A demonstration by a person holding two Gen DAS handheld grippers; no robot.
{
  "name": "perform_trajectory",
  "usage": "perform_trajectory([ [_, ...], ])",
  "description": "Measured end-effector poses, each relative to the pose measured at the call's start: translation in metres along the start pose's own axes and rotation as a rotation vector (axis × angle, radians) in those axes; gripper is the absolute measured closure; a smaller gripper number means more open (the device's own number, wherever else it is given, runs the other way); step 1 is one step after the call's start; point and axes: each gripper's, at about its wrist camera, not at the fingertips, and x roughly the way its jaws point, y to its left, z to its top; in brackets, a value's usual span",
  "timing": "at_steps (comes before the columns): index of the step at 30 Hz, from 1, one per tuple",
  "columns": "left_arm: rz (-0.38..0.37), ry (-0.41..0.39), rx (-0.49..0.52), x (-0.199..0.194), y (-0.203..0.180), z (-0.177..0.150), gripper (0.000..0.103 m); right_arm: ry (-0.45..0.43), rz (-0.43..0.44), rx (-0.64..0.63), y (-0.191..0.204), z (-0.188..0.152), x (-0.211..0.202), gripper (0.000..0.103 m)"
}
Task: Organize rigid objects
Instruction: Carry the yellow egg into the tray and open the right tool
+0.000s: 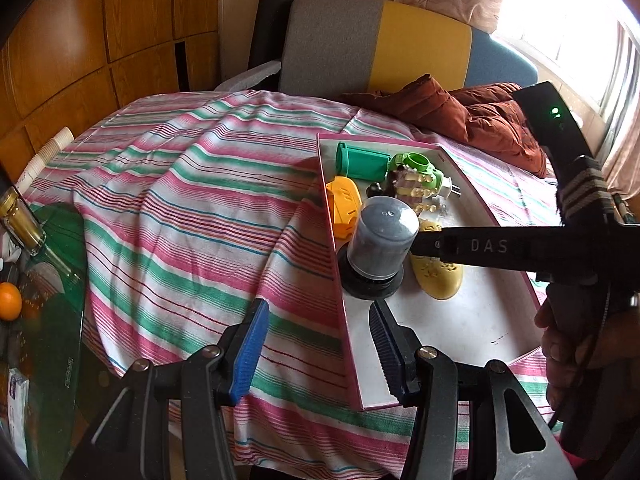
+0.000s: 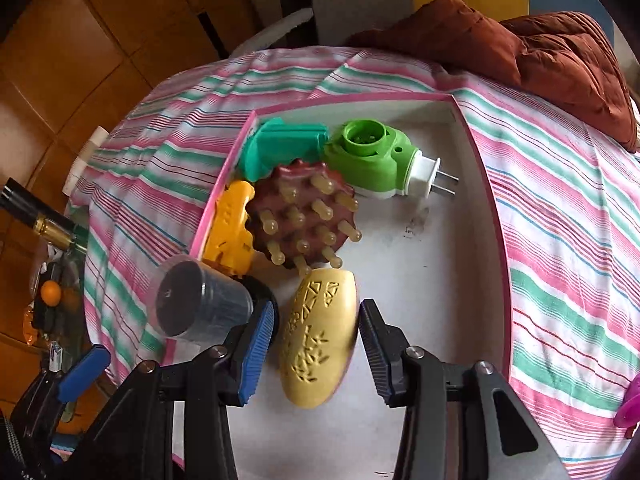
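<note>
A pink-rimmed white tray (image 1: 460, 320) (image 2: 460, 240) lies on the striped cloth. In it are a teal holder (image 2: 276, 148), a green plug-in device (image 2: 372, 156), a brown studded massager (image 2: 304, 216), an orange piece (image 2: 232, 228), a grey cylinder on a black base (image 1: 380, 244) (image 2: 200, 300) and a yellow carved oval (image 2: 316, 336) (image 1: 436, 276). My right gripper (image 2: 316, 344) is open with its fingers on either side of the yellow oval, not pressing it. My left gripper (image 1: 320, 348) is open and empty over the tray's near left edge.
A brown jacket (image 1: 480, 116) lies on the far right of the table. A chair (image 1: 360, 44) stands behind. A glass side table at left holds a bottle (image 1: 20, 220) and an orange (image 1: 10, 300). Stacked cups (image 1: 48, 152) lie at the cloth's left edge.
</note>
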Motion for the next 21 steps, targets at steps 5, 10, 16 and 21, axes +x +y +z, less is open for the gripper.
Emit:
perform_trajectory([
  [5,0.002,-0.009,0.002,-0.003,-0.001,0.000,0.050,-0.038,0.025,0.023,-0.002,-0.004,-0.015,0.058],
  [10,0.002,-0.015,0.010,-0.007,-0.003,0.001,0.050,-0.094,0.005,0.034,-0.006,-0.006,-0.034,0.058],
  [16,-0.012,-0.026,0.034,-0.013,-0.010,0.000,0.050,-0.133,-0.030,0.020,-0.012,-0.011,-0.050,0.058],
  [21,-0.016,-0.030,0.047,-0.017,-0.015,0.001,0.050,-0.146,-0.047,0.013,-0.016,-0.017,-0.058,0.058],
])
